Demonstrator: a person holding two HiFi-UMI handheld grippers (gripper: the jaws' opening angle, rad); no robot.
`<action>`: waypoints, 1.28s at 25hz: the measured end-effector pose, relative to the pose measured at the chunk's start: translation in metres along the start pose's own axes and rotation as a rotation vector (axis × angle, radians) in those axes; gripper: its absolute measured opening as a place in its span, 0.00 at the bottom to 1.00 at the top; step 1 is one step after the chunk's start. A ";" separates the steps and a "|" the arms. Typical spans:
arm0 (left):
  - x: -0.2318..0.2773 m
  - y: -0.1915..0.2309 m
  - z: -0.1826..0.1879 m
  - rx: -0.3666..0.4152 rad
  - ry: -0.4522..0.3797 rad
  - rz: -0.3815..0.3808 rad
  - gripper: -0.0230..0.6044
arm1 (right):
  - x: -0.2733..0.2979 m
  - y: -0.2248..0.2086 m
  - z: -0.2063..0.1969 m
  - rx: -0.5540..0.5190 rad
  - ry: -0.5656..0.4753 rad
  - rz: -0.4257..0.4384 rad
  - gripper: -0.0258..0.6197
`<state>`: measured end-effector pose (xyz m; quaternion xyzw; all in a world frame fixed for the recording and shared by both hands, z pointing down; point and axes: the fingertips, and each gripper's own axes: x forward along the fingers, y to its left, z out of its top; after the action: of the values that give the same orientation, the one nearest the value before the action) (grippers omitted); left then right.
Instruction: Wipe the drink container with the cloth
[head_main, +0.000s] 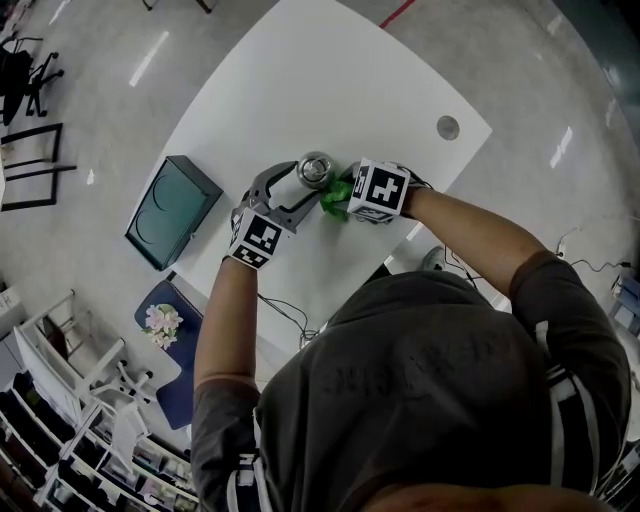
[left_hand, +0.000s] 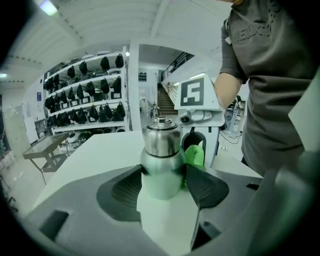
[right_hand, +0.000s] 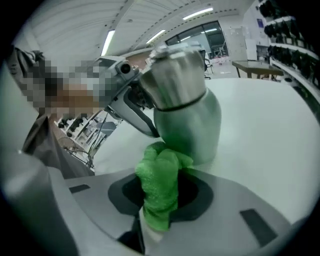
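Left gripper (left_hand: 162, 184): it is clamping the bottle (left_hand: 161, 159) by its pale green body, with 1 pad pressing on each side just below the steel shoulder.
Right gripper (right_hand: 160, 197): it is pinching a bunched green cloth (right_hand: 159, 182) between closed jaws, and the wad is sticking out ahead of the tips.
Cloth contact: the wad is touching the lower wall of the bottle, on the side facing the right gripper.
Where the bottle is: it is sitting near the middle of the white table (head_main: 300, 80), between the 2 grippers, with its steel top facing up toward the head camera.
Direction from the cloth hand: the bottle is lying straight ahead of the right gripper and rising above it, with only the cloth between them.
Long axis: it is running upright or close to it. The right gripper view is showing a lean, which I judge to be that camera's own tilt.
Nearer hand: both are at the bottle. The left one is bracing it from the far side, and the right one is carrying the wiping surface.
Tight spot: in the left gripper view the cloth is sitting just beside that gripper's right-hand pad.
Coming move, as a judgement: the stroke is calling for travel up the wall toward the steel shoulder, away from that pad, not round into it.
Step in hand: wiping is looking under way, low on the wall.
Bystander: a dark green box (head_main: 170, 210) is lying well apart at the table's left edge.
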<state>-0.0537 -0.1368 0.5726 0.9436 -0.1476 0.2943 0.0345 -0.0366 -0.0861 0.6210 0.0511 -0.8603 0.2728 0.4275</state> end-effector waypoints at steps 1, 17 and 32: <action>0.000 0.000 -0.001 -0.001 0.000 0.002 0.46 | 0.005 -0.003 -0.002 0.038 -0.009 0.016 0.17; -0.002 -0.006 0.052 0.239 0.092 -0.337 0.53 | -0.040 0.007 -0.022 -0.015 -0.073 -0.007 0.18; 0.011 0.021 0.060 -0.171 0.044 -0.206 0.44 | -0.038 -0.017 0.016 -0.008 -0.178 -0.151 0.18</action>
<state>-0.0186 -0.1684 0.5284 0.9408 -0.0738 0.2961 0.1479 -0.0184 -0.1141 0.5910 0.1383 -0.8897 0.2308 0.3688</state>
